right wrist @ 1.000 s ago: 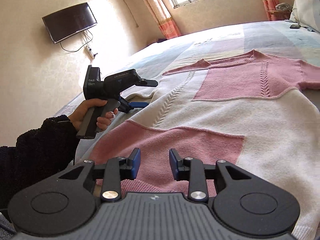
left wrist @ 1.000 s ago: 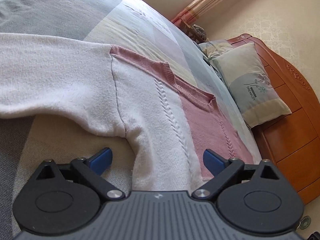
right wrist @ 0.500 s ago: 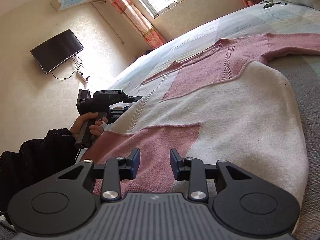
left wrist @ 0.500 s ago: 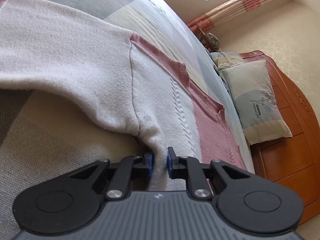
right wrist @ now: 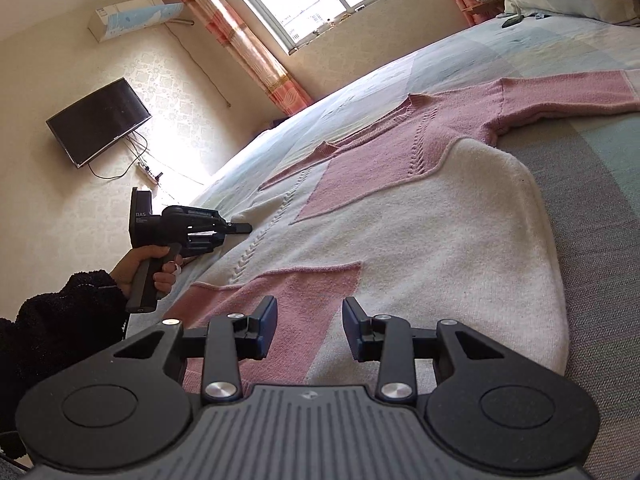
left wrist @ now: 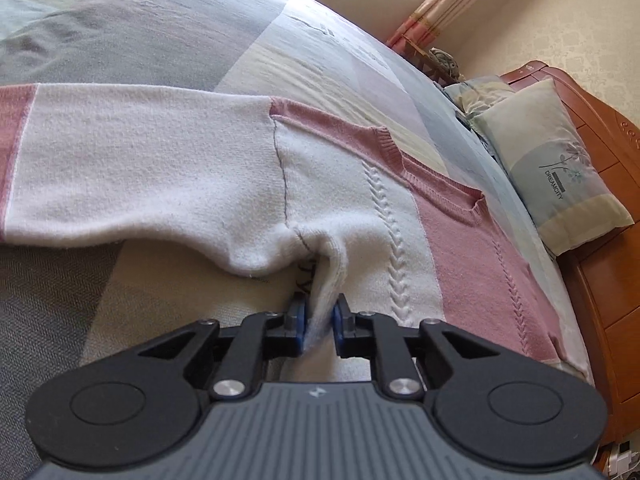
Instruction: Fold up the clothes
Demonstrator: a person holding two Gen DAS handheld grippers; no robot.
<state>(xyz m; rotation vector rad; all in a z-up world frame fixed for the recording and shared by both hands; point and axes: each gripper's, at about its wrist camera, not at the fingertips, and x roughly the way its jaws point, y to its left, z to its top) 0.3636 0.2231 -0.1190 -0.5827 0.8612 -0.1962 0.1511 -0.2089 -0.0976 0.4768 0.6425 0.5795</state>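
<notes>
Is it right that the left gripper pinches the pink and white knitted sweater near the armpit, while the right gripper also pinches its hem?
Not quite. The left gripper does pinch the pink and white knitted sweater near the armpit, but the right gripper holds nothing: in the right wrist view its jaws stand apart over the hem.

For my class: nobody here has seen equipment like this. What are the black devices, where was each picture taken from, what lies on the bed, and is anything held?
There is no robot. A person holds a hand-operated left gripper and right gripper, each carrying a wide-angle camera that looks along its jaws; so one picture is from the left tool, the other from the right. A pink and white sweater lies spread on the bed, with a pillow by the headboard. The left jaws have just closed and pinch the sweater's side edge just below the underarm. The right jaws have been opening; they stand apart over the hem, gripping nothing.
</notes>
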